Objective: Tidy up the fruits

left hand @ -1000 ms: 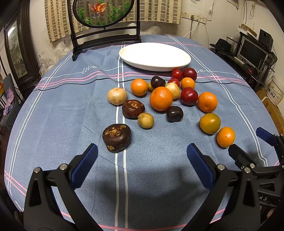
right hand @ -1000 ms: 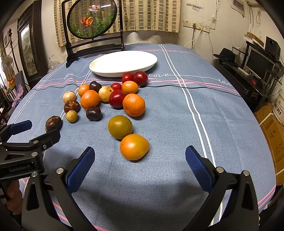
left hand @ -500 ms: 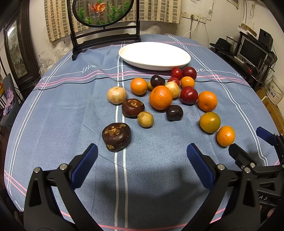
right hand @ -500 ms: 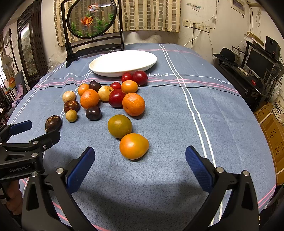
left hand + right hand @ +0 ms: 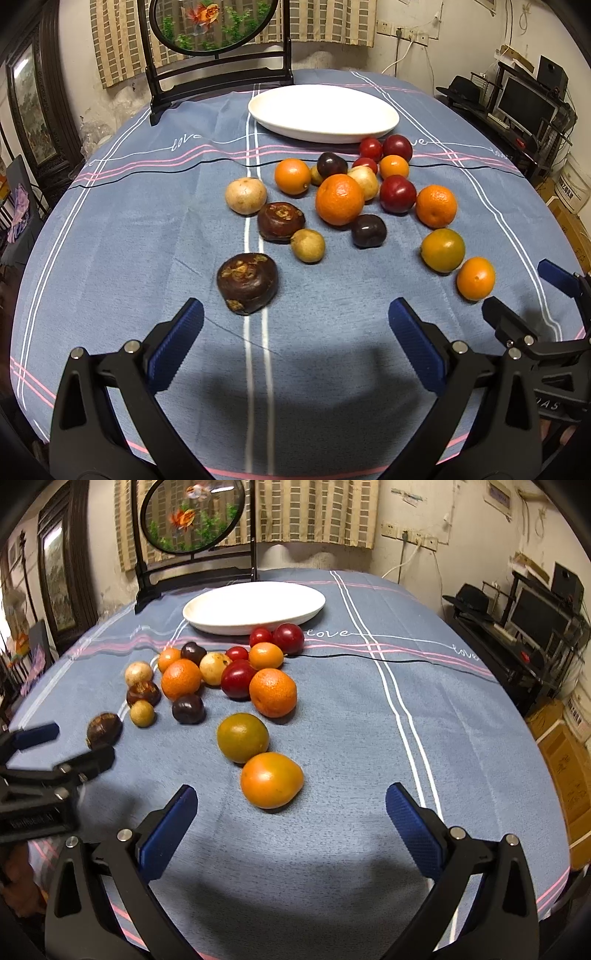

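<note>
Holding a two-finger gripper in each hand, we look forward along blue-padded fingers over a round table draped in a blue striped cloth.

Our left gripper has its fingers spread wide with nothing between them. Just ahead of the left finger, slightly inside the gap, sits a dark brown water chestnut. Further ahead lie a second water chestnut and a small tan fruit, touching each other. Beyond them the main cluster of fruits gathers: oranges, red and dark plums, pale round fruits. Past the cluster, farthest from the fingertips, rests an empty white oval plate.

Our right gripper is likewise fully spread and grasps nothing. An orange lies just ahead of the fingertips, nearer the left finger, touching a greenish orange behind it. The same cluster stretches ahead and to the left, with the plate beyond it.

Each gripper appears at the edge of the other's view, low above the cloth beside the nearest fruits.
</note>
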{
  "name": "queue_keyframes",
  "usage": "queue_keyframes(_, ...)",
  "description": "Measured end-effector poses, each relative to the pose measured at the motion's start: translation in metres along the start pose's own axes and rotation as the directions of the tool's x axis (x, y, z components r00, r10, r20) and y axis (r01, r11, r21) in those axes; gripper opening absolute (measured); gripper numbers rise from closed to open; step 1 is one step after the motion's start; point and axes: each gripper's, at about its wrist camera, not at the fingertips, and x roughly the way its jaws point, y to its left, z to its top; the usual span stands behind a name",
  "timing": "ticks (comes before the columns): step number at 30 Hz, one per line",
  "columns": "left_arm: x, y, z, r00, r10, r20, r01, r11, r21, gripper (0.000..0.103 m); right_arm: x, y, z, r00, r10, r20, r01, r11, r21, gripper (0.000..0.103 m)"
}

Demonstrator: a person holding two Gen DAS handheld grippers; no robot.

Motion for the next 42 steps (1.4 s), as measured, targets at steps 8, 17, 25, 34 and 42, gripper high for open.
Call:
queue_keyframes(8,0.02,0.02,0.0,0.999,0.001,-0.045,-0.002,1.0,-0.022,0.101,0.025,0.004,0.001,0.997,0.018,-0.074,-0.023,0.998,-0.062,0.085)
queue_keyframes(17,0.043,0.026,0.013,0.993,-0.053,-0.102,0.047,0.997,-0.058,0.101,0.039,-0.001,0.008,0.982,0.165,-0.092,-0.168,0.986,-0.018,0.044)
queue_keyframes(25,0.057,0.037,0.01,0.987,-0.08,-0.142,0.076,0.997,-0.034,0.085,0.025,-0.016,0.004,0.961,0.272,-0.051,-0.273,0.962,-0.008,0.044)
queue_keyframes(34,0.058,0.038,0.016,0.994,-0.033,-0.107,0.034,0.999,0.011,0.045,0.024,-0.009,0.009,0.948,0.315,-0.053,-0.317,0.948,-0.036,0.044)
queue_keyframes(42,0.033,0.037,0.042,0.996,-0.074,-0.049,0.076,0.996,0.056,0.045,0.008,-0.008,0.051,0.949,0.315,0.001,-0.313,0.944,-0.105,0.044)
